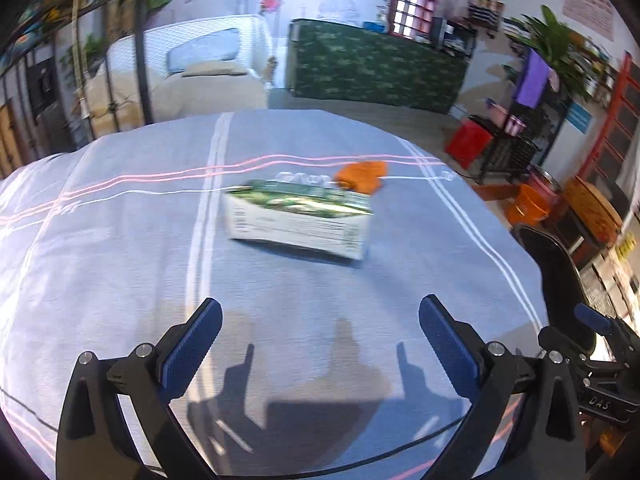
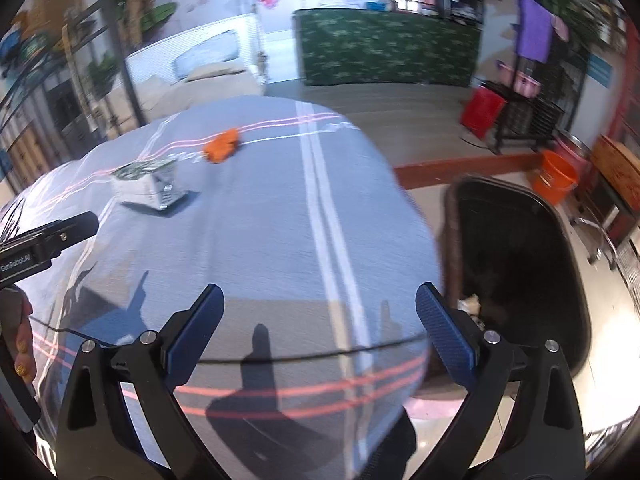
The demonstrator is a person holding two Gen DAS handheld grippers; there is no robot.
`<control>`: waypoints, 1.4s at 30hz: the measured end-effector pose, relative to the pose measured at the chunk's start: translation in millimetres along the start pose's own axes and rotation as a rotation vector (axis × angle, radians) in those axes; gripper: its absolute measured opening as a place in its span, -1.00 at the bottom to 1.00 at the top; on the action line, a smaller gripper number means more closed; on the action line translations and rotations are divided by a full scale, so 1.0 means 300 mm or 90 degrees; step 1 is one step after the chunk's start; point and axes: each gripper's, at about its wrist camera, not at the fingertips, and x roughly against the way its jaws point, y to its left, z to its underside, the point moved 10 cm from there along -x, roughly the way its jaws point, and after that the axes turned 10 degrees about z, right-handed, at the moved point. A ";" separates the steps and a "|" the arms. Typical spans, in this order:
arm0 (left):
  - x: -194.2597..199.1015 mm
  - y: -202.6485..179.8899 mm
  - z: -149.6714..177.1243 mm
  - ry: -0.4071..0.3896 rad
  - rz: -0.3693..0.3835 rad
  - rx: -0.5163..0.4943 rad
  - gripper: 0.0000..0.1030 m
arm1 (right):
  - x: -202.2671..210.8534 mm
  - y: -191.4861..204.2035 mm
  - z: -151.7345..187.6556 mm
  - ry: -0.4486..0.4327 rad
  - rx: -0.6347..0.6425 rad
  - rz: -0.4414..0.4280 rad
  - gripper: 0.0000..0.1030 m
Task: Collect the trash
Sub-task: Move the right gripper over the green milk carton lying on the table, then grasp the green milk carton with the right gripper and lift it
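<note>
A green and white carton [image 1: 298, 218] lies on its side on the blue-grey striped tablecloth [image 1: 120, 272], ahead of my left gripper [image 1: 320, 320], which is open and empty. A crumpled orange scrap [image 1: 362, 176] rests just behind the carton. In the right wrist view the carton [image 2: 150, 186] and the orange scrap [image 2: 222, 146] lie far off at the upper left. My right gripper [image 2: 320, 316] is open and empty over the table's near right edge. A black-lined bin [image 2: 516, 264] stands on the floor just right of it, with a pale scrap [image 2: 470, 304] inside.
The left gripper [image 2: 52, 240] and a hand [image 2: 22, 344] show at the left edge of the right wrist view. A thin black cable [image 2: 280, 354] crosses the cloth. An orange bucket [image 2: 558, 178], a red bin [image 2: 482, 114] and a black rack [image 2: 524, 120] stand on the floor beyond.
</note>
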 end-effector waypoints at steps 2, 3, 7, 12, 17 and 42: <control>0.024 0.041 -0.002 -0.009 -0.018 0.002 0.89 | 0.002 0.069 -0.022 -0.001 0.042 -0.020 0.85; 0.036 0.065 -0.001 -0.010 -0.028 0.002 0.89 | 0.003 0.106 -0.032 -0.003 0.059 -0.026 0.85; 0.061 0.143 0.013 -0.008 -0.041 0.029 0.89 | 0.001 0.218 -0.069 0.000 0.108 -0.065 0.85; 0.099 0.247 0.036 -0.005 -0.068 0.058 0.89 | -0.013 0.363 -0.130 -0.012 0.177 -0.095 0.85; 0.143 0.318 0.050 -0.005 -0.085 0.074 0.89 | -0.026 0.543 -0.162 -0.016 0.320 -0.137 0.85; 0.182 0.396 0.109 -0.016 -0.040 0.152 0.89 | -0.296 0.890 -0.219 0.180 0.660 -0.217 0.85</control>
